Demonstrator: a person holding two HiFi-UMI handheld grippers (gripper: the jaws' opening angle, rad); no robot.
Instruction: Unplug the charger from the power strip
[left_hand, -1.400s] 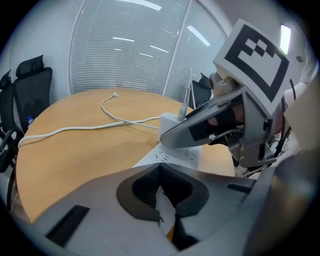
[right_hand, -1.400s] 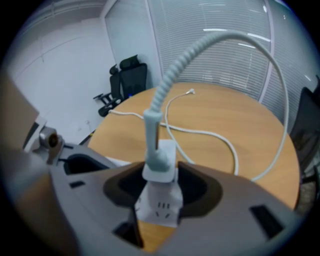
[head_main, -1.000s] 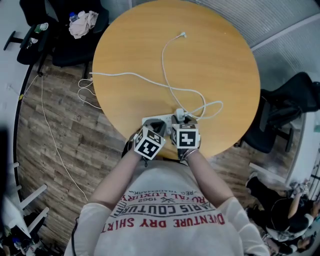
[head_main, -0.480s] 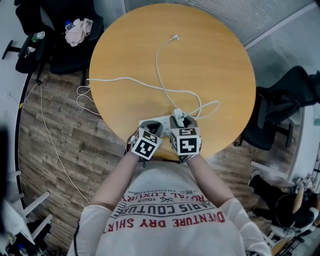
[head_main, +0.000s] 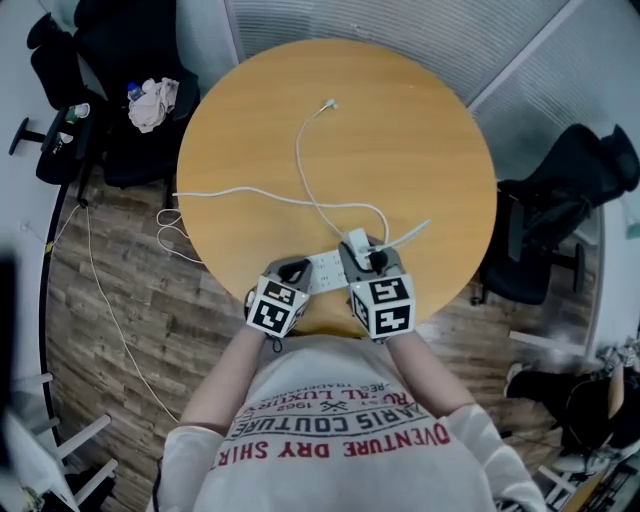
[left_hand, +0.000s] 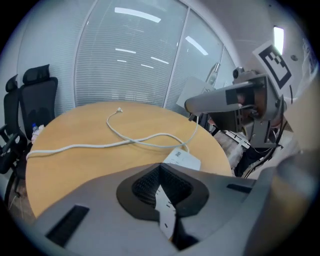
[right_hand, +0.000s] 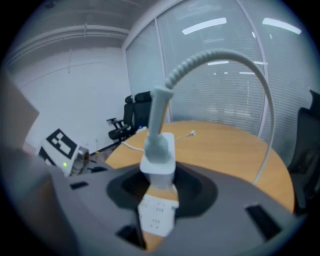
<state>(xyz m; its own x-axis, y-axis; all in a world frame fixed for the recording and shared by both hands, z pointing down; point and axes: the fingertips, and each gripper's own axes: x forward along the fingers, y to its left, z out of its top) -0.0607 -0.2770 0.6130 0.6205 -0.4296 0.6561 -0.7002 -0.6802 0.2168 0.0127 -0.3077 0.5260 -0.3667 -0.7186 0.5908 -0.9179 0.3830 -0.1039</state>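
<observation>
A white power strip (head_main: 328, 267) lies at the near edge of the round wooden table (head_main: 420, 140). My left gripper (head_main: 293, 270) is shut on the strip's near end; in the left gripper view the strip (left_hand: 182, 159) runs out from between the pads of that gripper (left_hand: 162, 187). My right gripper (head_main: 368, 258) is shut on the white charger (head_main: 357, 242). In the right gripper view the charger (right_hand: 159, 157) hangs above the strip (right_hand: 157, 218), with table showing between them. The charger cable (head_main: 300, 160) runs across the table to its loose plug end (head_main: 330, 103).
The strip's own cord (head_main: 230, 192) crosses the table and drops over the left edge to the wooden floor. Black office chairs stand at the left (head_main: 120, 60) and right (head_main: 560, 210); a cloth (head_main: 152, 103) lies on the left one. Glass walls with blinds stand behind the table.
My right gripper has risen with the charger, which has come off the strip. The cable loop at the right has pulled in. My left gripper has lifted slightly.
</observation>
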